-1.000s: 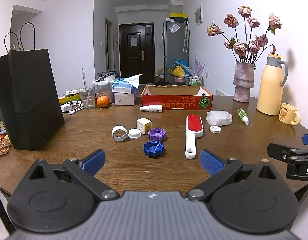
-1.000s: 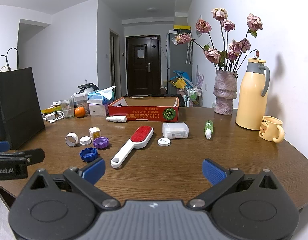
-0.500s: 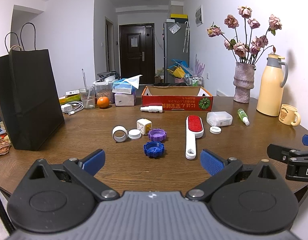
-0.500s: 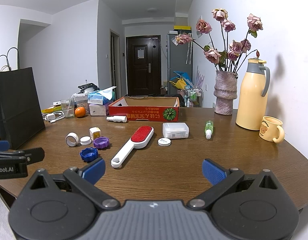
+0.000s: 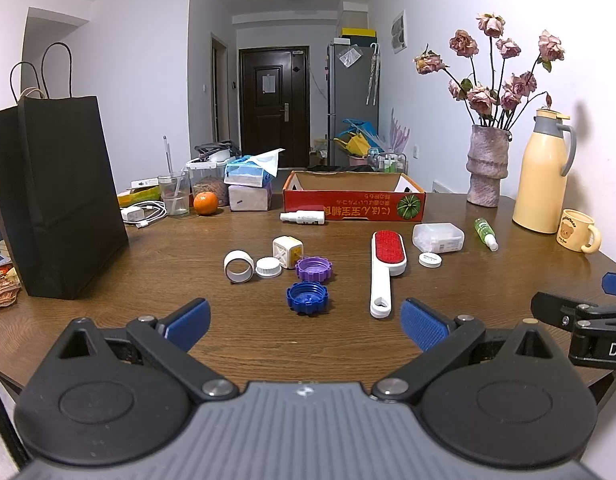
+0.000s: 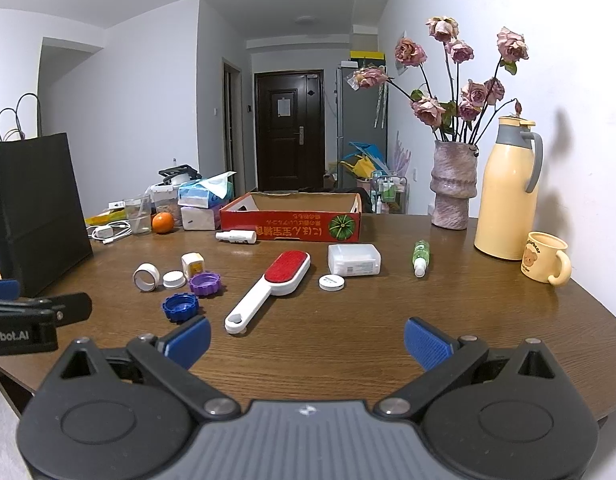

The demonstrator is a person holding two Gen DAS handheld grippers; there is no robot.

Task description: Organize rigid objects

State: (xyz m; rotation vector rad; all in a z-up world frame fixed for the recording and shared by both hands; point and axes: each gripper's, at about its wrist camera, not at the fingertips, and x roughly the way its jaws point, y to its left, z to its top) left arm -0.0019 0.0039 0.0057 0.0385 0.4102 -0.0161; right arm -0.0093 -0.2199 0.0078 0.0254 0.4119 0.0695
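Loose items lie mid-table: a blue cap (image 5: pixel 307 297), a purple cap (image 5: pixel 313 268), a white cap (image 5: pixel 268 267), a white tape ring (image 5: pixel 238 266), a small cube (image 5: pixel 287 251), a red-and-white lint brush (image 5: pixel 385 264), a clear plastic box (image 5: pixel 438 237), a white disc (image 5: pixel 430 259), a green spray bottle (image 5: pixel 485 233) and a white tube (image 5: pixel 302 217). An open red cardboard box (image 5: pixel 353 201) stands behind them. My left gripper (image 5: pixel 305 322) is open and empty at the near edge. My right gripper (image 6: pixel 306 338) is open and empty, near the brush handle (image 6: pixel 244 311).
A black paper bag (image 5: pixel 52 196) stands at the left. A vase of roses (image 5: pixel 487 168), a yellow thermos (image 5: pixel 544 172) and a bear mug (image 5: pixel 577 230) stand at the right. An orange (image 5: pixel 206 203), a glass, tissue packs and cables sit at the back left.
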